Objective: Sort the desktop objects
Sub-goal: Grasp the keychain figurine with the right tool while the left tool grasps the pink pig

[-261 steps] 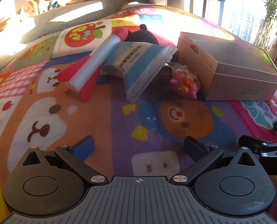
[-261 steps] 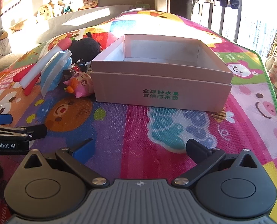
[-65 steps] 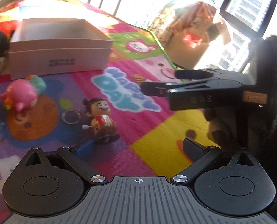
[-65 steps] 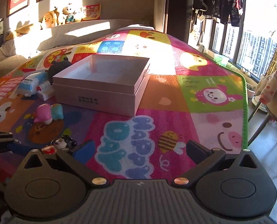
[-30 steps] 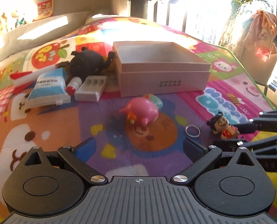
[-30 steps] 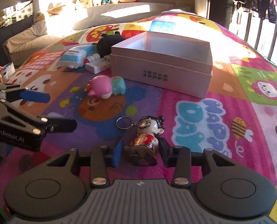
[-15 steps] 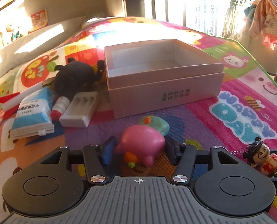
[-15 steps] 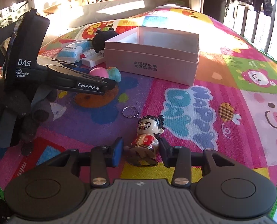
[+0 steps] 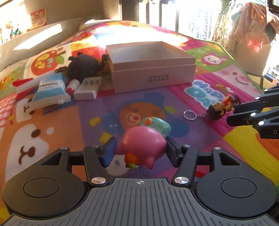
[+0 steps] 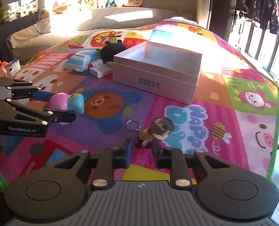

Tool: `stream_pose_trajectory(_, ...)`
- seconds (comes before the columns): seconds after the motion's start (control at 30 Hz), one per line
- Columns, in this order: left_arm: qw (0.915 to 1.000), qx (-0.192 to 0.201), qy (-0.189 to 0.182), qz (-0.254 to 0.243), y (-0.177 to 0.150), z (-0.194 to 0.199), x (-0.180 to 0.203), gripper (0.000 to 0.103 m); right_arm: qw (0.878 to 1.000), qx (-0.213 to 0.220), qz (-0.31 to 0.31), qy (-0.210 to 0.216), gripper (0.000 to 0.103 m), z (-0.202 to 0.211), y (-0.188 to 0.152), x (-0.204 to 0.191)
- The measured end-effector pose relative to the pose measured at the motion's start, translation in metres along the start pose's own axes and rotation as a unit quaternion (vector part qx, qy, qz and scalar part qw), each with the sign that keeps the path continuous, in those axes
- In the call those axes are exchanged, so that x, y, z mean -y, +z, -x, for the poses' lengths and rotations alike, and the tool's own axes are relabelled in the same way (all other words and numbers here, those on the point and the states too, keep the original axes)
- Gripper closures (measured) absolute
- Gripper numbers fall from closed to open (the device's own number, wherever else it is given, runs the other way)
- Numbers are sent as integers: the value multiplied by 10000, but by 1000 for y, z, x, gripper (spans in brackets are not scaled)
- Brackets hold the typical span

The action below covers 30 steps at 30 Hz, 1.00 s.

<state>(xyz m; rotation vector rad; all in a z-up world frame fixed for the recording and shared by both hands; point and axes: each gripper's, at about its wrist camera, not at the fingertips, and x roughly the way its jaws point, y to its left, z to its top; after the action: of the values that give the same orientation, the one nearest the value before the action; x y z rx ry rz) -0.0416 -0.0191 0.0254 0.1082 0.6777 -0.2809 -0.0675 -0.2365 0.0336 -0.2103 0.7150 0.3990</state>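
Note:
A pink pig toy (image 9: 141, 145) with a teal back sits between the pads of my left gripper (image 9: 139, 150), which is shut on it just above the play mat. The right wrist view shows the same pig (image 10: 60, 100) at the left, in that gripper (image 10: 64, 105). My right gripper (image 10: 141, 147) is shut on the base of a small doll keychain (image 10: 158, 130). The doll is tipped over sideways and blurred, and its ring (image 10: 133, 125) rests on the mat. The left wrist view shows the doll (image 9: 222, 106) at the right fingertips (image 9: 233, 116). An open pink box (image 9: 152, 75) stands beyond.
Left of the box (image 10: 154, 82) lie a black plush (image 9: 83, 66), a blue-white packet (image 9: 49, 90), a white tray (image 9: 87, 89) and a red-white rocket (image 9: 23, 86). The mat's green edge (image 10: 274, 131) runs along the right. A chair draped with clothes (image 9: 252, 37) stands past it.
My left gripper went from open to shut on the pig and has drawn back from the box with it. The right jaws have narrowed and the upright doll has tipped sideways.

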Motion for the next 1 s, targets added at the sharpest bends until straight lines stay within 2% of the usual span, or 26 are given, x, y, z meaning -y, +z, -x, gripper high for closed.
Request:
stream_pose_trajectory(0.03,10000,-62,2,54,-2,-3,0,41,10000,-43,13,-18,77,-2,-1,0)
stream_pose_trajectory(0.07,9999,-118,-22,88,-4,-5,1,40,9999,-126,43,-19,62,-4,-3,-1)
stream_pose_trajectory(0.1,9998,-159,-67,97,-6,-6,1,39,9999,-153,46,-47,54,-5,-5,-1)
stream_pose_trajectory(0.13,9998,-180,-97,89,-7,-8,3,34,9998,-113,67,-126,40,-5,-8,-2)
stream_pose_trajectory(0.17,9998,-178,-113,63,-9,-8,4,29,9997,-76,125,-202,35,-6,-10,-3)
stream_pose_trajectory(0.33,9996,-201,-190,-6,-9,-9,8,22,9995,-8,99,-310,35,-8,-13,2)
stream_pose_trajectory(0.5,9994,-230,-269,-10,-9,-9,9,17,9987,321,217,-319,35,-5,-5,9)
stream_pose_trajectory(0.63,9994,-228,-270,-30,-8,-10,10,15,9993,158,103,-333,35,-24,-2,21)
stream_pose_trajectory(0.7,9995,-215,-222,-27,-7,-10,9,14,9996,4,-137,-256,38,-34,-3,30)
stream_pose_trajectory(0.77,9996,-196,-178,-29,-5,-11,7,14,9995,-110,-243,-189,56,-39,-4,34)
stream_pose_trajectory(0.8,9997,-185,-165,-34,-4,-12,6,15,9995,-124,-245,-181,57,-39,-4,34)
stream_pose_trajectory(0.9,9997,-188,-161,-69,-1,-16,7,25,9998,-73,-137,-133,65,-34,-5,28)
stream_pose_trajectory(0.97,9995,-208,-199,-102,2,-19,9,39,9999,-100,-79,-17,65,-29,-4,25)
stream_pose_trajectory(1.0,9995,-200,-208,-144,3,-20,10,41,9999,-103,-80,66,65,-26,-2,24)
